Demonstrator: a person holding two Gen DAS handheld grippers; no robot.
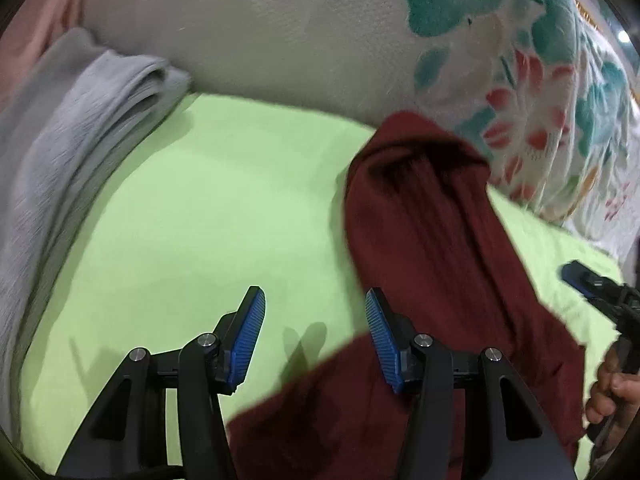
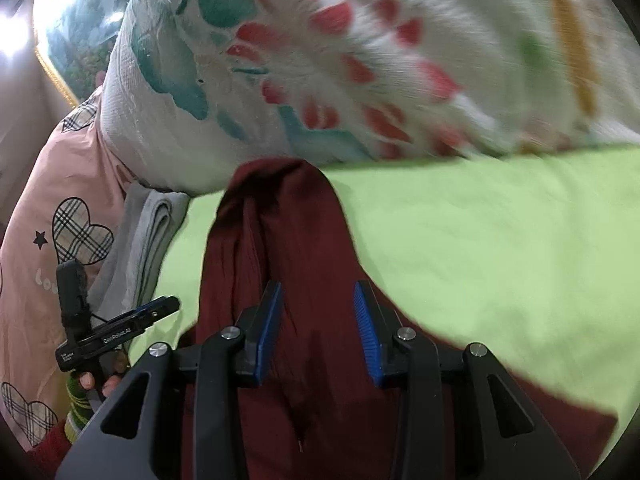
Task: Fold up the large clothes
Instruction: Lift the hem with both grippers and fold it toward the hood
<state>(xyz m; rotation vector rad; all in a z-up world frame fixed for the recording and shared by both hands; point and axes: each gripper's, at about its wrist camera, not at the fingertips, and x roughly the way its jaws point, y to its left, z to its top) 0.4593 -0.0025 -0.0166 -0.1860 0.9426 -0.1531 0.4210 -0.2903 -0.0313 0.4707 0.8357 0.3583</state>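
Hovering w/ left gripper (image 1: 316, 336) & right gripper (image 2: 318, 330) both spread, empty, over maroon garment (image 1: 432, 248) lying bunched on green sheet (image 1: 208, 208); prob. needing re-grip at edges for next fold.

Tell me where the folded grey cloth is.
The folded grey cloth lies at the left edge of the green sheet, below the floral pillow, left of the maroon garment.

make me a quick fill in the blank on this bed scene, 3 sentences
The maroon garment lies on a ____ sheet.
The folded grey cloth sits to the ____ of the maroon garment in the left wrist view.
Both the left hand-held gripper and the right hand-held gripper have their jaws ____.

Missing words: green; left; open
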